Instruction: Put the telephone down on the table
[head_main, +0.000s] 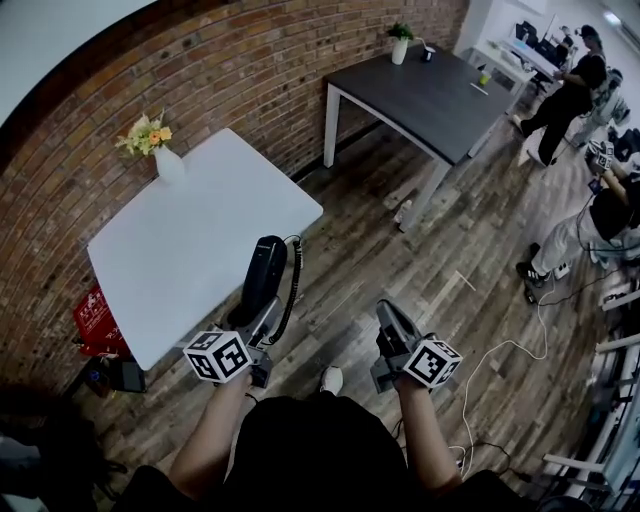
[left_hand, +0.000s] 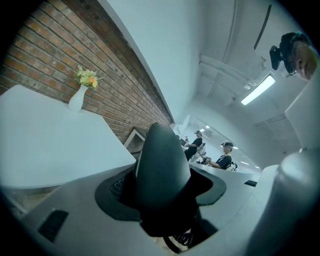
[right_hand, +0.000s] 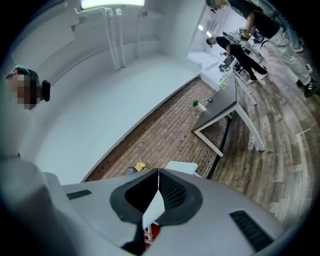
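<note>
A black telephone handset (head_main: 264, 275) stands upright in my left gripper (head_main: 260, 318), whose jaws are shut on its lower part; its coiled cord (head_main: 294, 290) hangs at its right side. It is held in the air just off the near right edge of the white table (head_main: 190, 245). In the left gripper view the handset (left_hand: 161, 170) fills the space between the jaws, with the white table (left_hand: 45, 145) beyond on the left. My right gripper (head_main: 386, 312) is over the wooden floor, right of the handset. Its jaws (right_hand: 157, 192) are pressed together with nothing between them.
A white vase with flowers (head_main: 165, 160) stands at the white table's far edge by the brick wall. A dark grey table (head_main: 430, 95) with a potted plant (head_main: 400, 44) is at the back. People (head_main: 570, 95) are at the far right. Cables (head_main: 500, 350) lie on the floor.
</note>
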